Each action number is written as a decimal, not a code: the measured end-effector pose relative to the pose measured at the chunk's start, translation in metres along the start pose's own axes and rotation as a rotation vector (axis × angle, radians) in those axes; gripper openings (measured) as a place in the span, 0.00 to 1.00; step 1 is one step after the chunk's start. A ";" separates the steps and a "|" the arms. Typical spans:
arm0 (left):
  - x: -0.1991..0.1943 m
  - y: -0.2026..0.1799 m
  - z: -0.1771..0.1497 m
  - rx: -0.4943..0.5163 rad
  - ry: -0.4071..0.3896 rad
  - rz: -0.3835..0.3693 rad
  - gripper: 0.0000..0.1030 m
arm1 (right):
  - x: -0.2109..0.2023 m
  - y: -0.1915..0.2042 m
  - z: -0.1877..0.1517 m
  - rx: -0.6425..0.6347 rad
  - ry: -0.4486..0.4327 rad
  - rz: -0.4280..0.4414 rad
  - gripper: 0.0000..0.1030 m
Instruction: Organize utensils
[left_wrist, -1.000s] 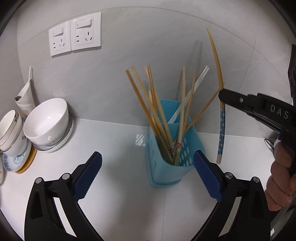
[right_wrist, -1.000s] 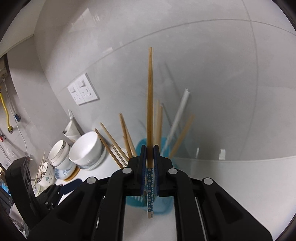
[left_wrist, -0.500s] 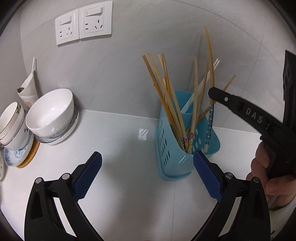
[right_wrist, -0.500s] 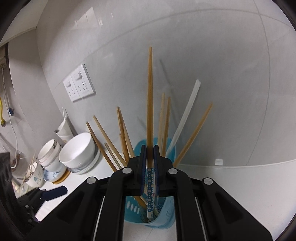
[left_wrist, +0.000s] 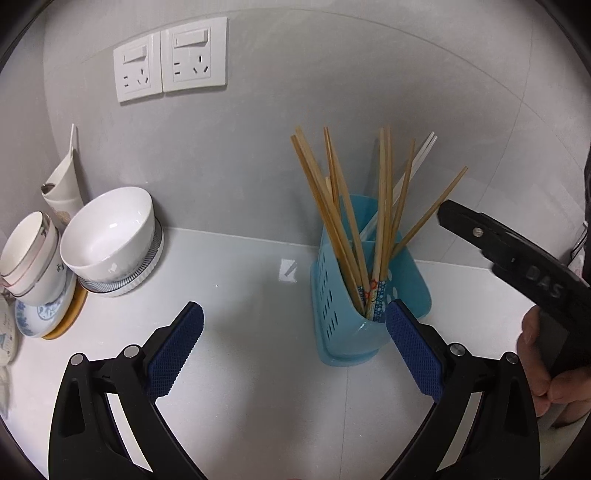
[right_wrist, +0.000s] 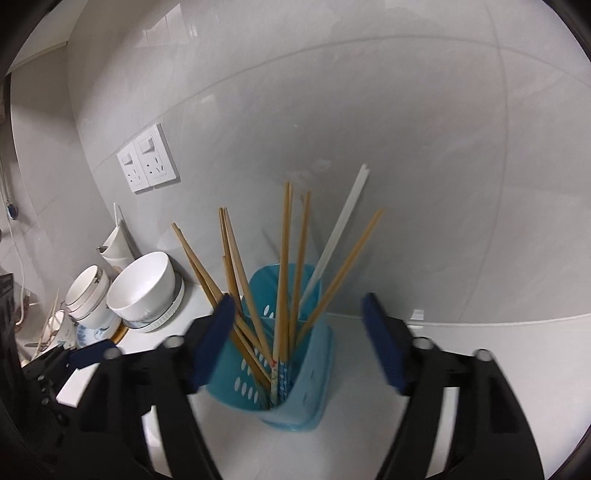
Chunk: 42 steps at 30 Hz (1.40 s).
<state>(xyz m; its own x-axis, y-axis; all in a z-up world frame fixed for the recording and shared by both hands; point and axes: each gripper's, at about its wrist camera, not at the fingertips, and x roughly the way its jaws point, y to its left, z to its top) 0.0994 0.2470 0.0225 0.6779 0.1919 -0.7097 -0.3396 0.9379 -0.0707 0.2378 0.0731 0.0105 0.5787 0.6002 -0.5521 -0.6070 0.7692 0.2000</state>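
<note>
A blue perforated utensil holder (left_wrist: 347, 314) stands on the white counter and also shows in the right wrist view (right_wrist: 306, 373). Several wooden chopsticks (left_wrist: 384, 206) and a white one stand in it, and they show in the right wrist view too (right_wrist: 284, 266). One chopstick with a blue patterned end (right_wrist: 282, 380) rests inside the holder. My right gripper (right_wrist: 299, 339) is open and empty just above the holder, and it shows from the side in the left wrist view (left_wrist: 448, 216). My left gripper (left_wrist: 293, 336) is open and empty, low in front of the holder.
White bowls (left_wrist: 110, 232) and stacked cups and plates (left_wrist: 29, 258) sit at the left against the wall. Two wall sockets (left_wrist: 170, 77) are above them. The grey wall stands close behind the holder.
My right gripper lowered the blue-ended chopstick into the holder and opened, letting it go. The left gripper's view shifted slightly, still open.
</note>
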 end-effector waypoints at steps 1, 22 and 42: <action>-0.003 -0.001 0.000 -0.001 0.000 -0.003 0.94 | -0.006 -0.003 0.002 0.004 0.008 -0.002 0.79; -0.045 -0.018 -0.019 -0.005 0.076 -0.027 0.94 | -0.079 -0.015 -0.029 -0.070 0.165 -0.080 0.92; -0.040 -0.024 -0.016 0.011 0.076 -0.022 0.94 | -0.072 -0.018 -0.030 -0.051 0.198 -0.094 0.92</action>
<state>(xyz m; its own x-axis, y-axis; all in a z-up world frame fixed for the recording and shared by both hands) 0.0699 0.2123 0.0418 0.6337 0.1491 -0.7590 -0.3179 0.9448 -0.0798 0.1908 0.0098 0.0223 0.5191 0.4680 -0.7152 -0.5848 0.8047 0.1021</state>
